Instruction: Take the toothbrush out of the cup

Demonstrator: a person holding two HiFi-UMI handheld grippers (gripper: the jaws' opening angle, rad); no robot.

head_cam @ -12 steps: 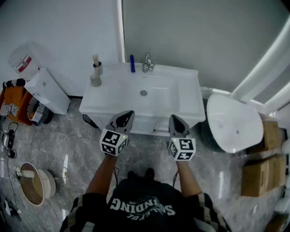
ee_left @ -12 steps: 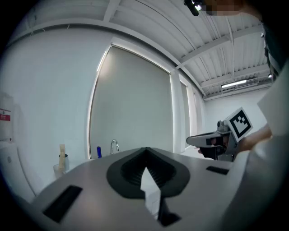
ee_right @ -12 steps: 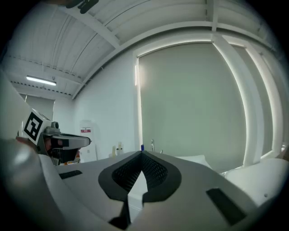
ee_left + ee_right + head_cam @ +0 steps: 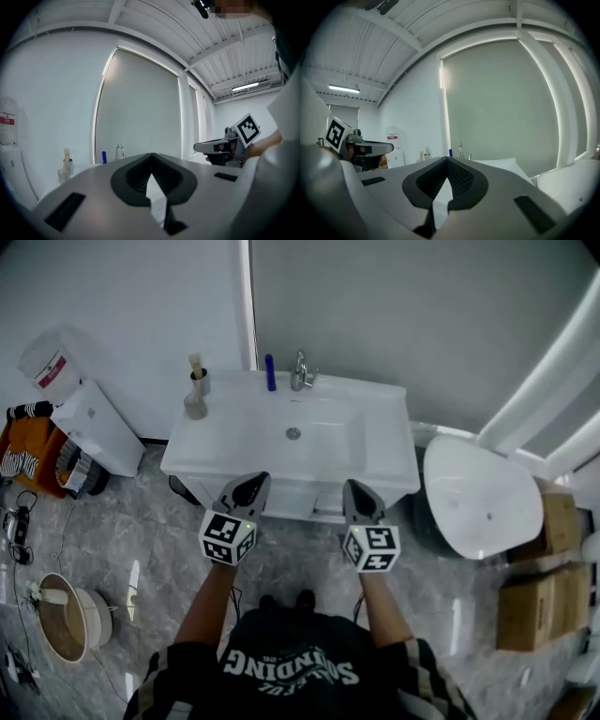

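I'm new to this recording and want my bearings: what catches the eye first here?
A white sink fills the middle of the head view, with the toothbrush standing in a cup at its back left corner. The left gripper and right gripper hover side by side before the sink's front edge, jaws together and empty.

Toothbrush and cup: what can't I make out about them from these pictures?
- Head view: the toothbrush is too small to tell whether it stands in the grey cup or the clear glass beside it.
- Left gripper view: the left gripper body cuts off the glass's base.
- Right gripper view: the toothbrush is a mere speck.
- Blue object by the tap: too small to identify anywhere.
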